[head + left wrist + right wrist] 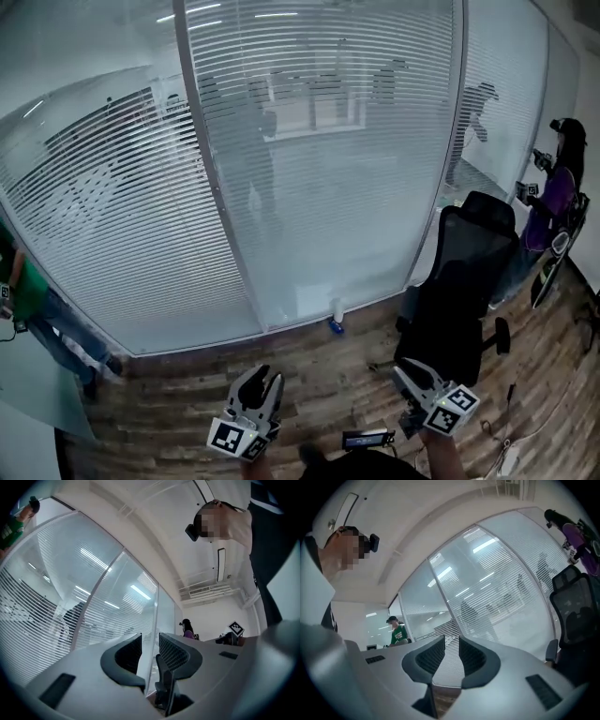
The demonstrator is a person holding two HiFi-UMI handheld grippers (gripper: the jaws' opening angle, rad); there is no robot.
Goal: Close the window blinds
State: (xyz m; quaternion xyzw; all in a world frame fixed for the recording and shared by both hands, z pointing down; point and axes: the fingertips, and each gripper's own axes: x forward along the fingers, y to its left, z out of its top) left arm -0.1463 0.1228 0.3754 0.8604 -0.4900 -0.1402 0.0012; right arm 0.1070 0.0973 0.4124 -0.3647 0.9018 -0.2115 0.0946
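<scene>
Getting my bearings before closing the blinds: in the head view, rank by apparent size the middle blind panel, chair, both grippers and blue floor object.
1. Middle blind panel
2. Chair
3. Left gripper and right gripper, alike; nearness to the camera enlarges them.
4. Blue object

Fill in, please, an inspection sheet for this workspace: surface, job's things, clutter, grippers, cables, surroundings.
Surface: wooden plank floor in front of a glass wall.
Job's things: window blinds hang lowered across the glass panels; dim figures show through the slats.
Clutter: black office chair close to the glass; small blue thing at the foot of the glass.
Grippers: left gripper and right gripper are both low over the floor, fingers apart, nothing between them.
Cables: a thin cable seems to lie on the floor at the right.
Surroundings: person in green at the left, person in purple at the right.
</scene>
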